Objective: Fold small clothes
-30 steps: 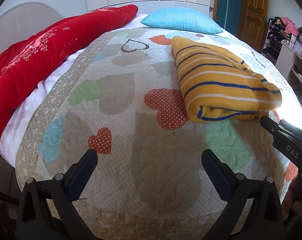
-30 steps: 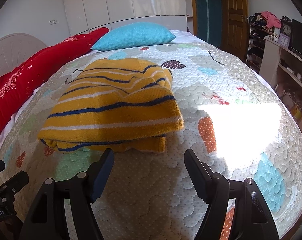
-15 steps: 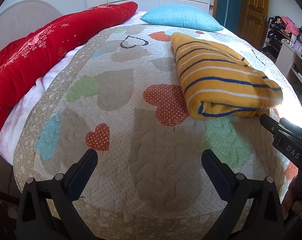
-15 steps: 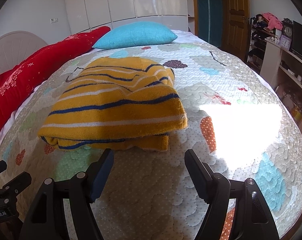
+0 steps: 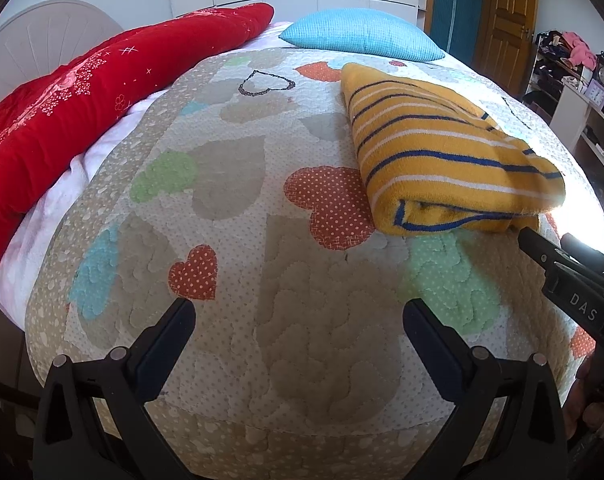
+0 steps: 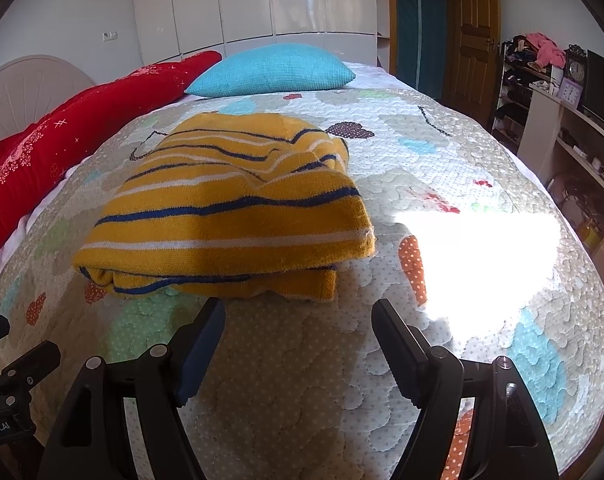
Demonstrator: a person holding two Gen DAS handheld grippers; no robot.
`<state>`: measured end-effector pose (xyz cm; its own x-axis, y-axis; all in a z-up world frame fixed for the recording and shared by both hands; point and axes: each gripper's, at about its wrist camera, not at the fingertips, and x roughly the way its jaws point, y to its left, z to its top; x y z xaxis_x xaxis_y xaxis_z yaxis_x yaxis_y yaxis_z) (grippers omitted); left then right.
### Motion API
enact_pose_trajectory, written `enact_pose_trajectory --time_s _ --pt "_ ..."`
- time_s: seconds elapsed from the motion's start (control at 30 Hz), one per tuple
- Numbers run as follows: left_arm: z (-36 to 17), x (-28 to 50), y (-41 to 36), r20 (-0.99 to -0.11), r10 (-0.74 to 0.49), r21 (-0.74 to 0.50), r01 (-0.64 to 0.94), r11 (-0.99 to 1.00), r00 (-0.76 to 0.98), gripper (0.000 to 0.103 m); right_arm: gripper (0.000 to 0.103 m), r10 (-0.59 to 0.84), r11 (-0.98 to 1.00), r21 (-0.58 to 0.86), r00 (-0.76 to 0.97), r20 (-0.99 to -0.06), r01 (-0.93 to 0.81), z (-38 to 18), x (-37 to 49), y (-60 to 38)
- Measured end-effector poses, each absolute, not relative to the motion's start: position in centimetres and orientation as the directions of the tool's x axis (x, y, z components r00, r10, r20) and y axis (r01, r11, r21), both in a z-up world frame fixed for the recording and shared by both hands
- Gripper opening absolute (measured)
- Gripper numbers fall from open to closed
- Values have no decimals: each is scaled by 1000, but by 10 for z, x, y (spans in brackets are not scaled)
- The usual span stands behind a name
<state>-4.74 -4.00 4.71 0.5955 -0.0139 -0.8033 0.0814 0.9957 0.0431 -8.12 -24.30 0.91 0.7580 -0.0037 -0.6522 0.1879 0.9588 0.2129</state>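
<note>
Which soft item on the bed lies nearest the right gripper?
The folded yellow striped sweater, just ahead of the right gripper. The blue pillow and red blanket lie further back, toward the head of the bed.

Folded striped sweater (image 5: 442,152) beyond empty left claw (image 5: 297,320)

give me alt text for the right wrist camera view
A folded yellow sweater with blue and white stripes lies on a heart-patterned quilt, just beyond the open, empty right gripper. A turquoise pillow and red blanket lie farther back.
</note>
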Motion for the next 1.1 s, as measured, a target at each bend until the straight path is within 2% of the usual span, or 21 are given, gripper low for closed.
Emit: enact_pose_trajectory --time_s 1.1 --pt "44 -46 -40 -813 -49 6 93 996 580 103 84 -61 969 139 750 -658 202 11 -82 -238"
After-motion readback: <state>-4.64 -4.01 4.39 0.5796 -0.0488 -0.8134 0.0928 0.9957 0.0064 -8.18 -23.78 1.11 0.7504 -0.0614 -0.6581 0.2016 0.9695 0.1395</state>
